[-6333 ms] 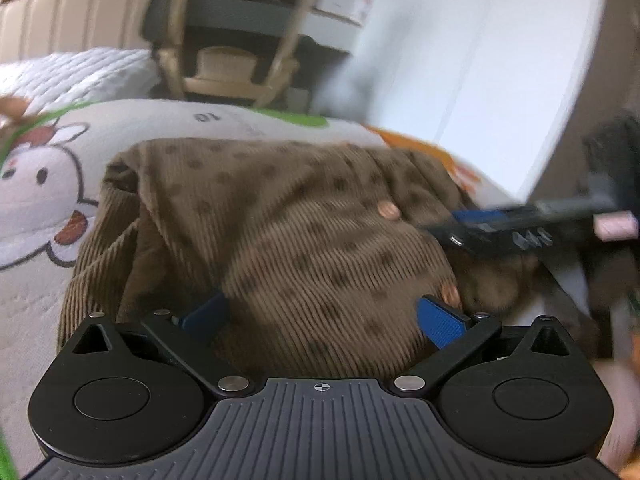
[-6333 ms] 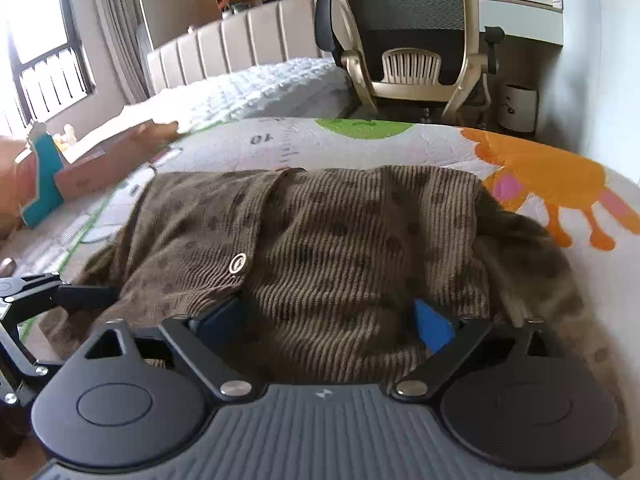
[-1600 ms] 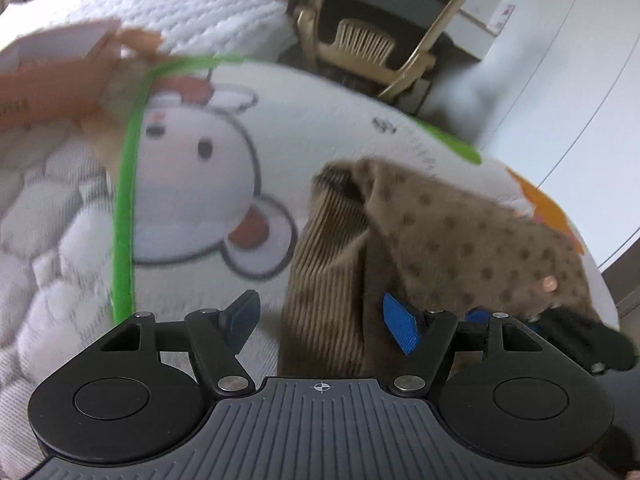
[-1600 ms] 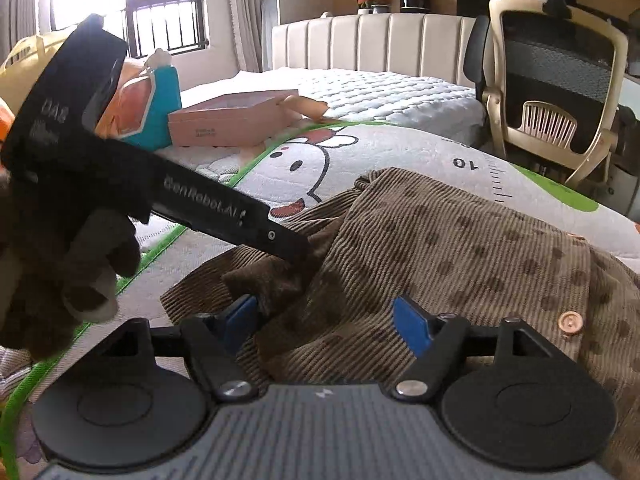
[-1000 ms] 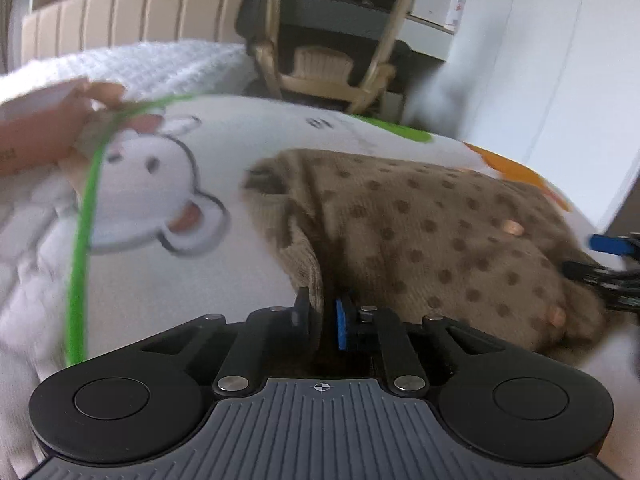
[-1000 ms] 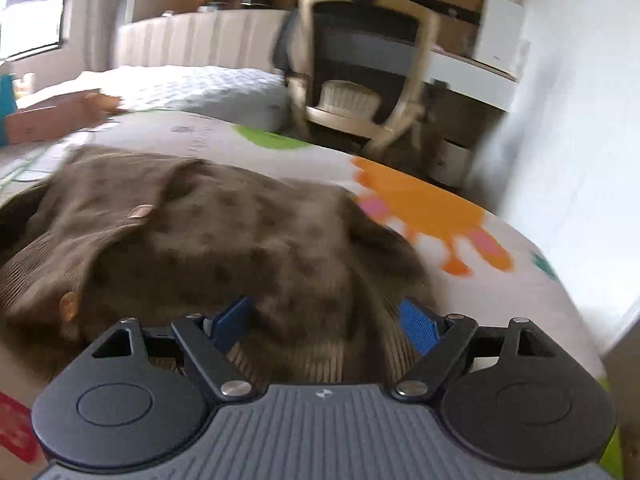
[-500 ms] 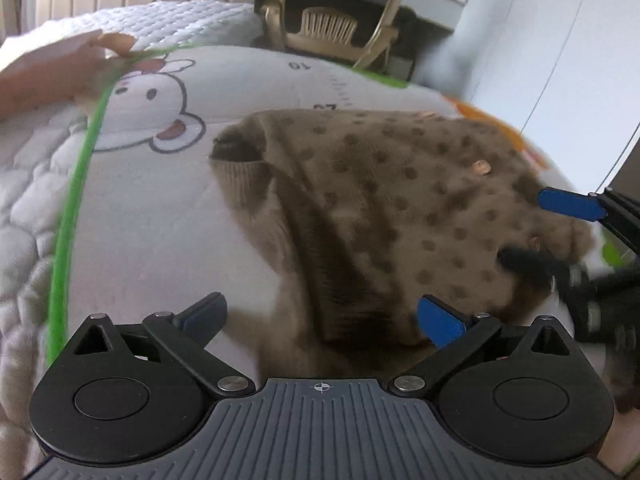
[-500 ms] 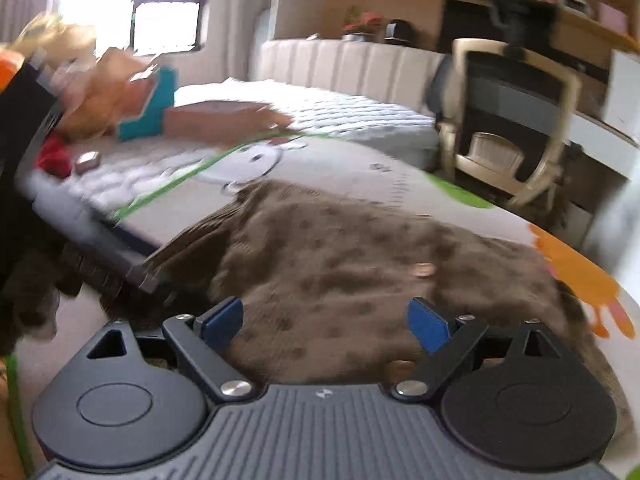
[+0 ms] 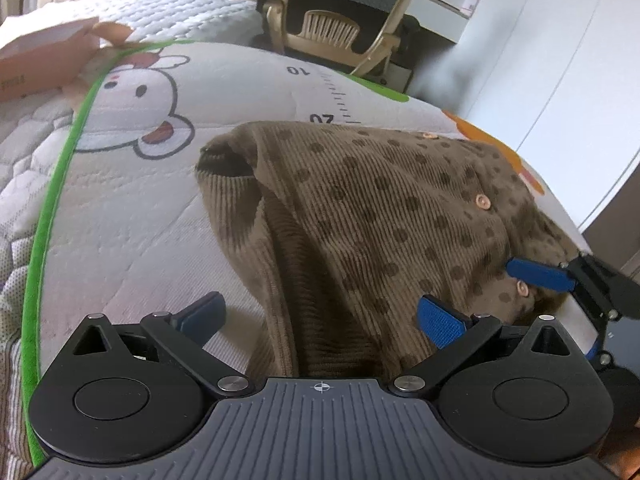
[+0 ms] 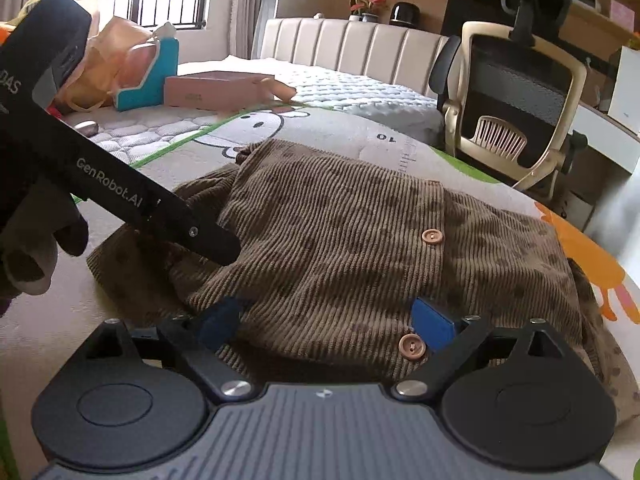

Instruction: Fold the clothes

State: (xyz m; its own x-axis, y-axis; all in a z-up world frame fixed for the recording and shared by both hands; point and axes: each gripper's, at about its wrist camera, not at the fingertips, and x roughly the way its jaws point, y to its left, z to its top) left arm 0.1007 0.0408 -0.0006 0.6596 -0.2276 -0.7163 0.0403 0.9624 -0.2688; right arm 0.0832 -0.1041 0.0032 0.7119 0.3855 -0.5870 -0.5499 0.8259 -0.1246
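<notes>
Releasing after a fold: your left gripper [image 9: 318, 316] stands fully spread with fingers [image 9: 438, 320] straddling the brown dotted garment [image 9: 380, 208] on the printed mattress [image 9: 132, 216], gripping nothing; your right gripper [image 10: 326, 322] is opening, cloth unpinched. Next, pick a fresh edge

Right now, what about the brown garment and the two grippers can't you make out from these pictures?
- Garment: near hem, both views, hidden under the gripper bodies.
- Garment's far right side: right wrist view, runs behind the right gripper.
- Left gripper: right wrist view, pads hidden by its own arm.
- Right gripper: left wrist view, lower finger mostly hidden.
</notes>
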